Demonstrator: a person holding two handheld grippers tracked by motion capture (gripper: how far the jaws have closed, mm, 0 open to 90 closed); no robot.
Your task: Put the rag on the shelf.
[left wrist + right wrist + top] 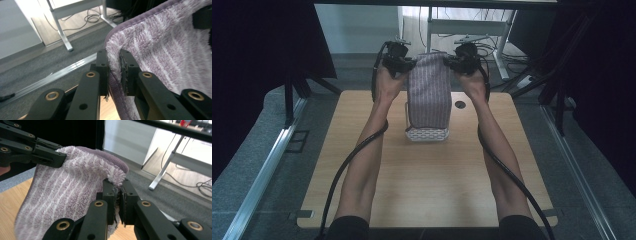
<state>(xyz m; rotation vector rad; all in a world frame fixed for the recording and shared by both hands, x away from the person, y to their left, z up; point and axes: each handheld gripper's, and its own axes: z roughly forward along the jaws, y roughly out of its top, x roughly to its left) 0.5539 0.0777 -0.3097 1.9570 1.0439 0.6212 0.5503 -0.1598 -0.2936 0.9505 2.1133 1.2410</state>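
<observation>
A purple striped towel (429,90) hangs stretched between both grippers above the far half of the wooden table (422,185). My left gripper (411,64) is shut on its upper left corner; the jaws pinch the hemmed edge of the towel (160,50) in the left gripper view, gripper (114,68). My right gripper (448,62) is shut on the upper right corner, where the towel (67,195) bunches between the jaws, gripper (118,201). The towel's lower end hangs down into a white lattice basket (427,134) on the table.
A round cable hole (460,104) sits in the table to the right of the basket. Beyond the far edge stand white desk legs (502,50) with loose cables on the floor. Metal rails (262,170) run along both sides of the table.
</observation>
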